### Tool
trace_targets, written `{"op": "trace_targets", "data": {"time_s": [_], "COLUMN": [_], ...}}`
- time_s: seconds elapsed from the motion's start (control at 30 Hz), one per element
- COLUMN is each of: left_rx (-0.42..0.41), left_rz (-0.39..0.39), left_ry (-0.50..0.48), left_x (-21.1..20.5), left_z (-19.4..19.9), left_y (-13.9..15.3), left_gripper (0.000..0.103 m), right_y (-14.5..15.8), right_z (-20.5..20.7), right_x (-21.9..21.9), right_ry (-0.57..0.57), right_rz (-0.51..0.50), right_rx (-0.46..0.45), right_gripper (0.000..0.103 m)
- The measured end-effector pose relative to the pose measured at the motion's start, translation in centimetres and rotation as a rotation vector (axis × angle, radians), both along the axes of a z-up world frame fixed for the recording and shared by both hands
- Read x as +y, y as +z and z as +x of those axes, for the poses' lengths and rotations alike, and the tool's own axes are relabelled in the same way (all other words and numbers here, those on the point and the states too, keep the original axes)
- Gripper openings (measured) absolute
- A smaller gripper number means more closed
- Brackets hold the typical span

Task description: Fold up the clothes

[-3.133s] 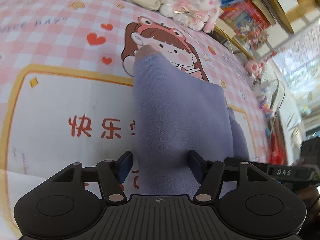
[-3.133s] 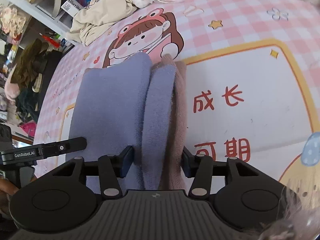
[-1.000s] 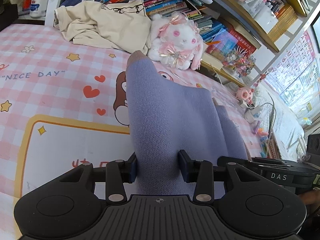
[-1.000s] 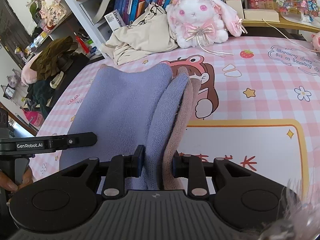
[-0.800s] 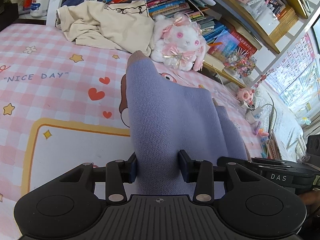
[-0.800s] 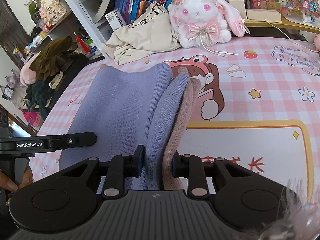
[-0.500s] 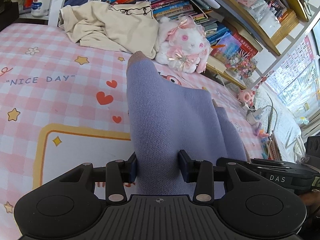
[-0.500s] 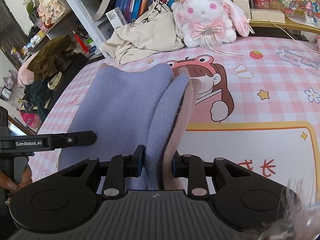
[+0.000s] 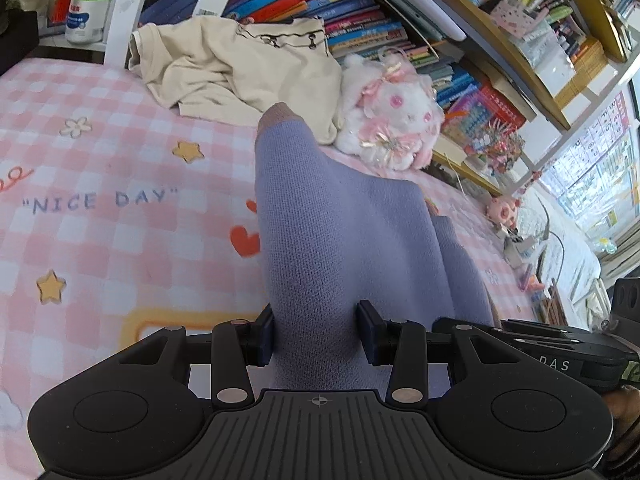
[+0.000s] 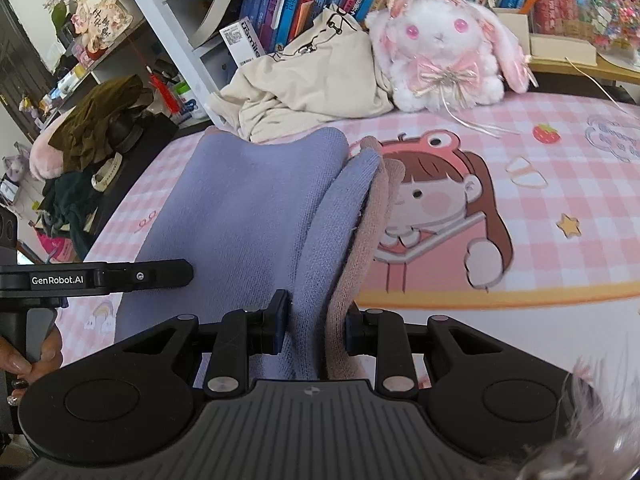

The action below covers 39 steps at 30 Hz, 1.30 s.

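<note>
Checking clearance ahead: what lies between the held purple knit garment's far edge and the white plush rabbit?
In the right wrist view, bare pink checked cloth separates the purple knit garment from the white plush rabbit.

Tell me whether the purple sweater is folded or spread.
Folded: the purple sweater shows stacked layers, pinched by the right gripper.

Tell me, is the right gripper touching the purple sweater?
Touching. The right wrist view shows the right gripper closed on the folded purple sweater, with both pads pressed into the knit and no gap.
</note>
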<state>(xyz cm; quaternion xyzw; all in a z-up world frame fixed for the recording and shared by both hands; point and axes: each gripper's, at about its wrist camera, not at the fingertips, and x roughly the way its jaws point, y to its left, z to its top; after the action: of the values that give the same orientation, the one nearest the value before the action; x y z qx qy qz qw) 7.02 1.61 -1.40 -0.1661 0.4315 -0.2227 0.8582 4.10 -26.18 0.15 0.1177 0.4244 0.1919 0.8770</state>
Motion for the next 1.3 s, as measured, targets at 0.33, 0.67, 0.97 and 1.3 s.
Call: {"op": "trace_targets", "data": {"time_s": [0.33,0.67,0.97,1.3], "left_rx": [0.001,0.030,0.059,0.092], "left_rz": [-0.008,-0.023,-0.035,-0.070], "left_ry": [-0.004,0.002,0.028,0.073], "left_x": [1.8,2.1,2.2,2.5], "left_z": [5.2,9.7,13.0,15.5], "left_y": [-0.5,-2.1,-3.9,-4.6], "left_gripper": [0.040,0.040,0.040,0.040], "right_y": [-0.6,-2.0,-3.6,-4.1], "right_z": [4.9,8.8,12.2,16.2], "right_x": [2.0,2.6,2.8,3.0], "right_ry": [-0.022,-0.058,-0.086,-0.090], "right_rz": [-0.002,-0.012,-0.030,-0.036], "right_rx": [-0.012,0.000,0.034,0.042], "right_gripper": [0.025,0.025,0.025,0.026]}}
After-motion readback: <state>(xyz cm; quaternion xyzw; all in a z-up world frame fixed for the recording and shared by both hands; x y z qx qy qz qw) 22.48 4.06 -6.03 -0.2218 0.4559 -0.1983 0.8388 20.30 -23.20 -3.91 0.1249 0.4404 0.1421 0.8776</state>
